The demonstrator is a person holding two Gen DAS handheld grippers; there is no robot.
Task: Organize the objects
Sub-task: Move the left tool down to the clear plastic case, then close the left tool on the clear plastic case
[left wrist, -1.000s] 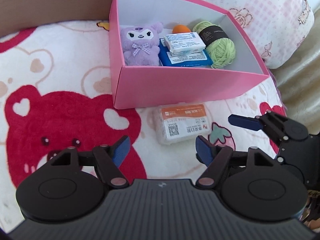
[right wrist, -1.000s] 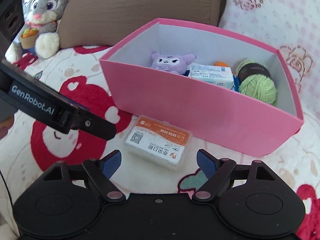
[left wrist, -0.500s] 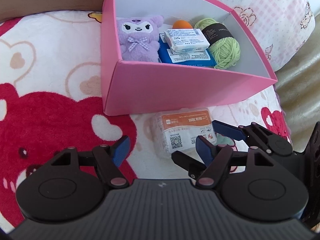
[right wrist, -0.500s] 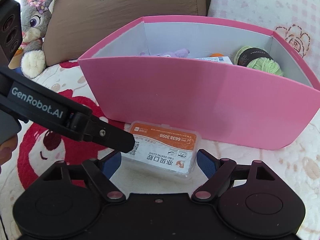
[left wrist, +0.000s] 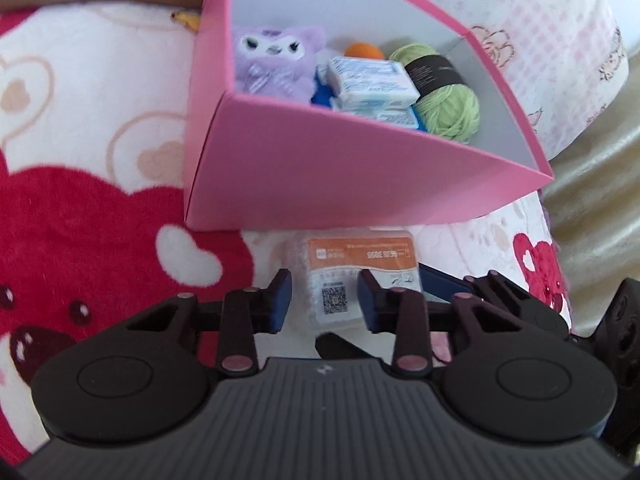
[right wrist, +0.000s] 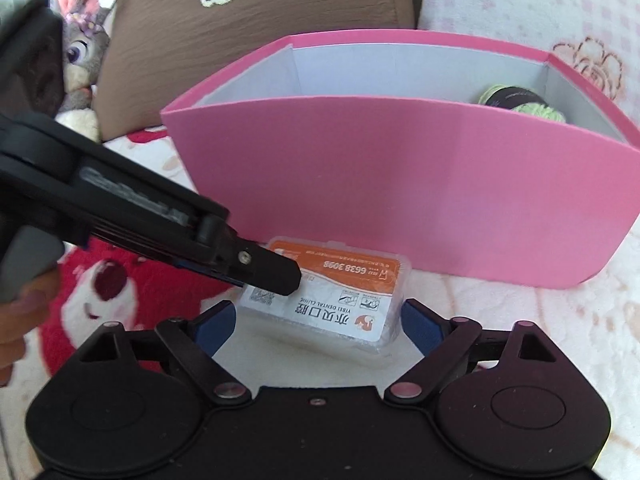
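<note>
On a fleecy bear-print blanket (left wrist: 100,240), the left gripper (left wrist: 325,300) had just been closing around one end of the plastic case (left wrist: 360,264); whether its pads pressed it I couldn't tell. The right gripper (right wrist: 318,326) stood wide, jaws straddling it. At twelve o'clock sat the pink box (right wrist: 400,184). Two grippers crowding one case could collide or flip it.

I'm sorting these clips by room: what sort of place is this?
Probably a bed in a bedroom: a plush bear-print blanket, pillows and a stuffed rabbit behind the pink box.
</note>
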